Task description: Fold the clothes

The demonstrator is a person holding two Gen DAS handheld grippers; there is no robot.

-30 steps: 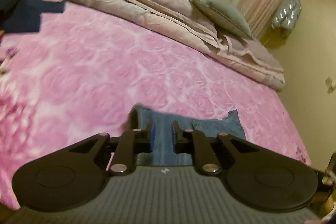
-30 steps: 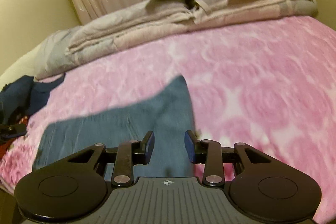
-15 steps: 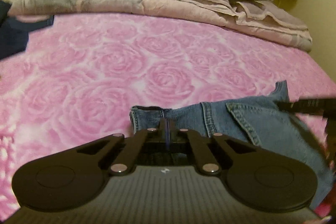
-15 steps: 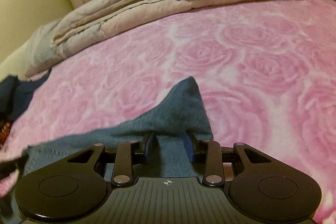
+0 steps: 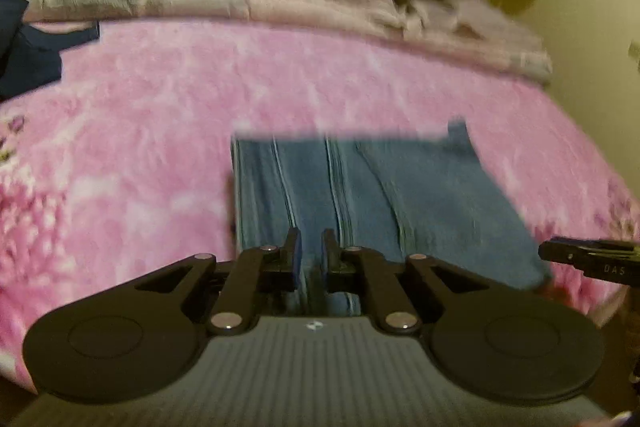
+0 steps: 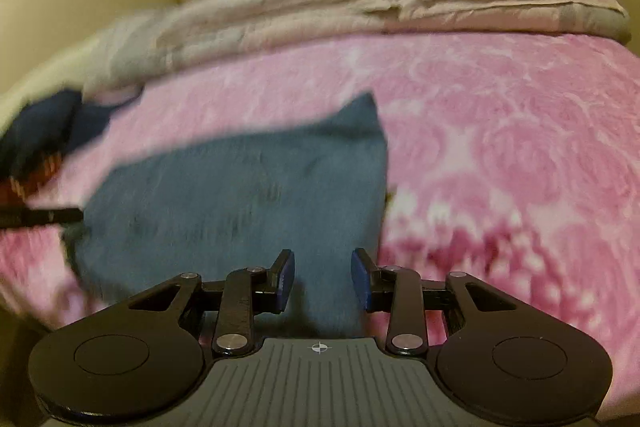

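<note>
The biggest thing under us is the bed (image 5: 168, 131), its pink rose blanket soft and plush. We think that pile could drag on cloth slid across it and rumple a fold.

The jeans (image 5: 360, 195) lie spread on its near part, waistband edge away from us and one corner sticking up at the far right. If we pull unevenly, that corner may flop and skew the fold.

The dark blue clothes (image 5: 28, 51) sit well apart at the left edge, no trouble unless we sweep wide.

Our left gripper (image 5: 311, 259) has just been opening a little; its fingers (image 5: 295, 259) stand narrowly apart with denim between them, and the blur hides whether the pads bite. A slack pinch would drop the edge.

Our right gripper (image 6: 323, 281) is spread wider over the denim and grips nothing we can see, so one-sided lifting could twist the jeans.
</note>
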